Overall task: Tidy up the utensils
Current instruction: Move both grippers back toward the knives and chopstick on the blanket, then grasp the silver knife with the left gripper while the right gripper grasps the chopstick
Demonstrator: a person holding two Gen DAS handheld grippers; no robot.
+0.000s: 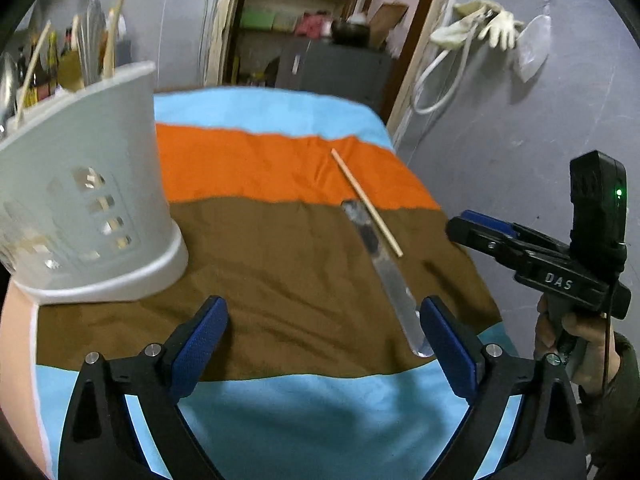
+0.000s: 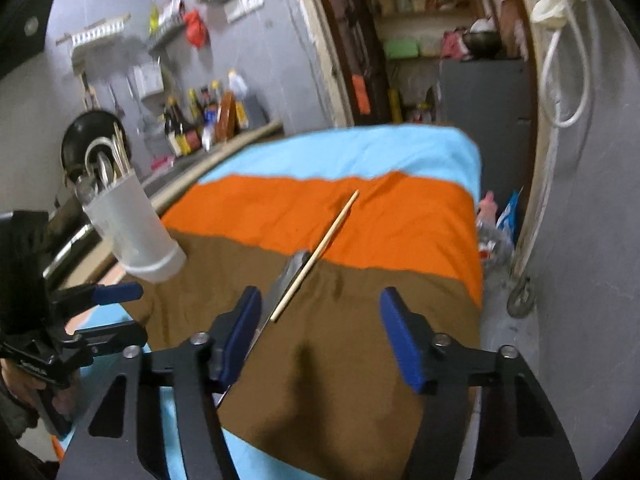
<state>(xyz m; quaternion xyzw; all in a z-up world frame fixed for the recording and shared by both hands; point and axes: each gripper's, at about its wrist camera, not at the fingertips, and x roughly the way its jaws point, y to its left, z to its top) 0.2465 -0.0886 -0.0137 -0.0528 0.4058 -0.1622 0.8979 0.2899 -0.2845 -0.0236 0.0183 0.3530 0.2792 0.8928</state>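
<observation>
A flat metal utensil (image 1: pixel 380 264) lies on the brown band of a striped cloth (image 1: pixel 260 168), with a wooden chopstick (image 1: pixel 366 202) resting slantwise beside and partly over it. My left gripper (image 1: pixel 322 344) is open just above the cloth; the utensil's near end lies by its right finger. A white slotted utensil holder (image 1: pixel 100 184) with several utensils stands to its left. My right gripper (image 2: pixel 320 332) is open and low over the cloth. The chopstick's (image 2: pixel 316 256) near tip sits between its fingers without contact, and the metal utensil (image 2: pixel 288 276) runs under its left finger.
The cloth (image 2: pixel 400 216) covers a table whose far and right edges drop off near a grey wall and a doorway. Bottles (image 2: pixel 200 120) and a dark pan (image 2: pixel 80 136) sit on a counter behind the holder (image 2: pixel 132 224). The left gripper (image 2: pixel 140 312) appears at the left of the right wrist view.
</observation>
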